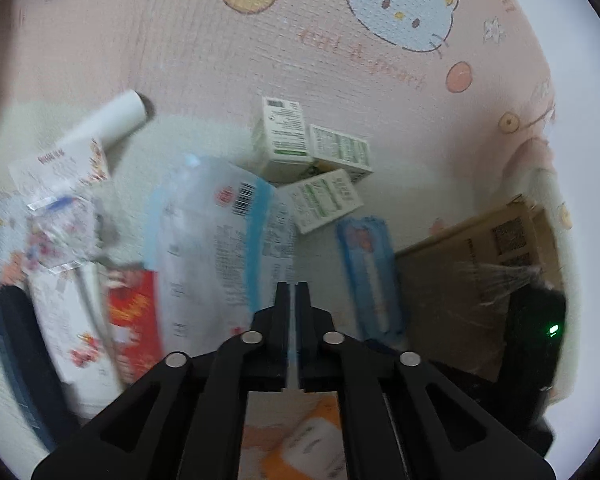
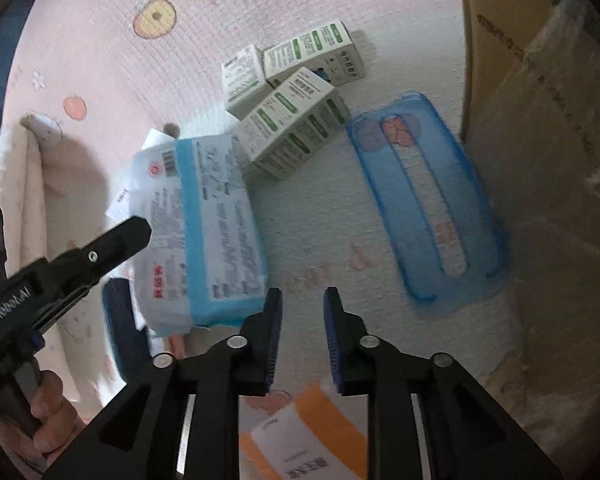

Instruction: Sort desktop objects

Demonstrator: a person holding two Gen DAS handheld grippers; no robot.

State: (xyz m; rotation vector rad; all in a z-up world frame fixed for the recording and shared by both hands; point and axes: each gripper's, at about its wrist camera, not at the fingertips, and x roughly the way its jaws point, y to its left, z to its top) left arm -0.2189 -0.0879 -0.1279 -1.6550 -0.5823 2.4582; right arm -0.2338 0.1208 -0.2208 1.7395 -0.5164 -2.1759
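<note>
The blue case (image 2: 428,196) is lying ahead and right of the right gripper (image 2: 302,304), long axis pointing away, its jaws partly apart and holding nothing, while the left gripper (image 1: 293,300), showing a thin empty slit, is hovering farther off.

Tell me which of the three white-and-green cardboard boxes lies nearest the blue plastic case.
The largest, front white-and-green cardboard box; its corner almost reaches the blue plastic case, the other two sit behind it.
</note>
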